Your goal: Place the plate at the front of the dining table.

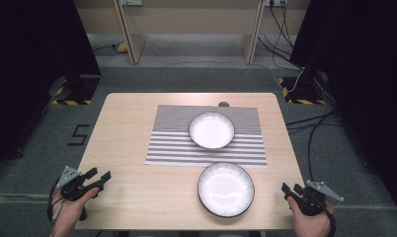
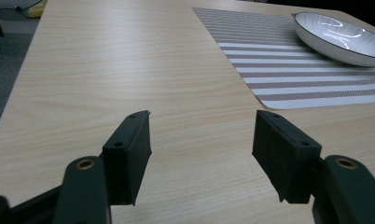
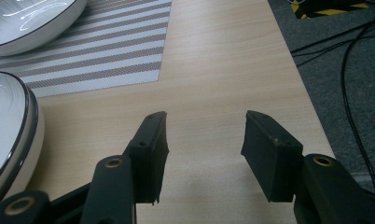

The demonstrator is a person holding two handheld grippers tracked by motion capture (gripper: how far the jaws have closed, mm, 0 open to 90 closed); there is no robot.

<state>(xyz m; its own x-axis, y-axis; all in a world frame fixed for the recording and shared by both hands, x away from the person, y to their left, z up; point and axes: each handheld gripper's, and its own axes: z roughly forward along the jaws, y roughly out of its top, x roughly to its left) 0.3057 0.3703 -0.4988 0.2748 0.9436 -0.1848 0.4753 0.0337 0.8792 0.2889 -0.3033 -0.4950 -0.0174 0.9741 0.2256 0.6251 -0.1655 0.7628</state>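
Note:
A white bowl with a dark rim rests on the striped placemat at the table's middle. A second, wider white bowl sits on bare wood just in front of the mat. My left gripper hovers open over the near left corner, nothing between its jaws. In the left gripper view the far bowl lies ahead to the right on the placemat. My right gripper is open at the near right edge. In the right gripper view the near bowl is close on its left, the other bowl farther off.
The light wooden table has bare surface on its left side. A small dark round disc lies at the far edge. Cables trail over the grey floor to the right, and black stands with hazard-striped feet flank the table.

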